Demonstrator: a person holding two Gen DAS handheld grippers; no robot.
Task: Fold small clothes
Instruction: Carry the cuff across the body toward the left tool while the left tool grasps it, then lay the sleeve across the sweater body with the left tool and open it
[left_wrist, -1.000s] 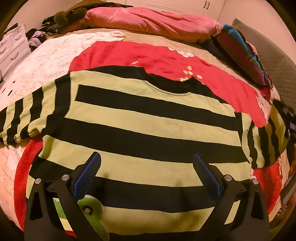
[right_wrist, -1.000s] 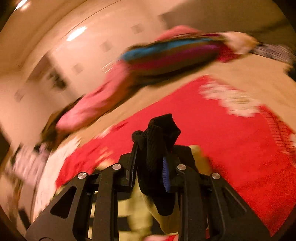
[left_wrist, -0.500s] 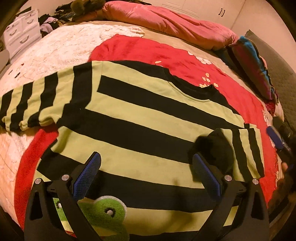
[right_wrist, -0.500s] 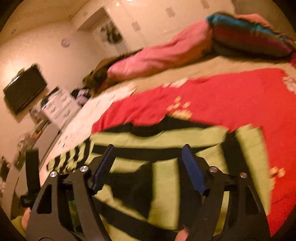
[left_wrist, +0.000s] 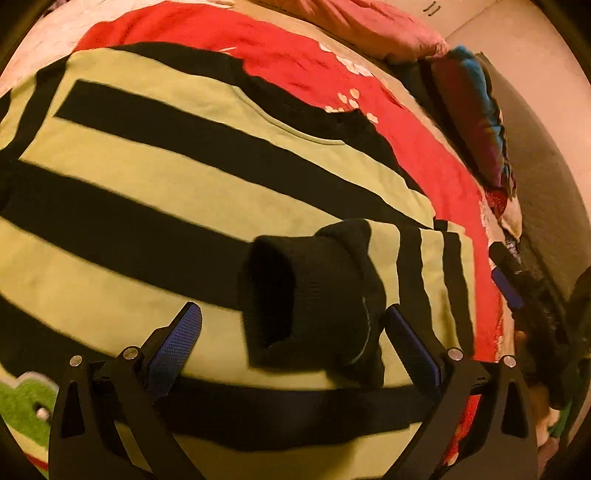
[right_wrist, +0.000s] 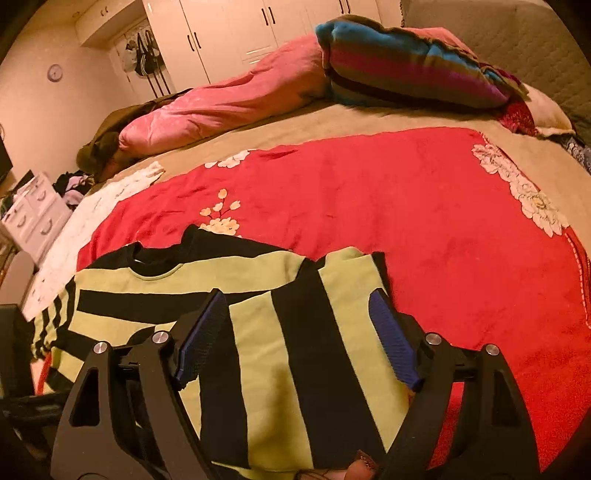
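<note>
Sweater (left_wrist: 192, 192), striped lime green and black, one item: we find it spread flat, front up, on a red floral blanket (left_wrist: 436, 158) that covers the bed (right_wrist: 332, 118). The black-trimmed neckline lies toward the far side of the bed in both views.

Sleeve (left_wrist: 406, 266), right-hand side as seen in the left wrist view: we note it folded inward across the body of the sweater. Its black ribbed cuff (left_wrist: 314, 302) stands open like a tube and rests on the chest stripes.

Left gripper (left_wrist: 291, 332): we hold it low over the sweater with its jaws apart. The cuff sits between the blue pads (left_wrist: 177, 343), and nothing is clamped; whether the far pad touches the cuff we cannot tell.

Right gripper (right_wrist: 299, 332): we hold it over the folded sleeve, jaws wide apart, having just been opening. Striped cloth lies beneath and between the fingers, not pinched.

Other sleeve (right_wrist: 51, 325): we see it laid out to the side near the left edge of the right wrist view.

Further contents of the bed: a pink quilt (right_wrist: 229, 99) and a multicoloured striped cushion (right_wrist: 406, 70) at the far end. White wardrobe doors (right_wrist: 229, 33) stand behind, and a white drawer unit (right_wrist: 33, 214) is beside the bed.
</note>
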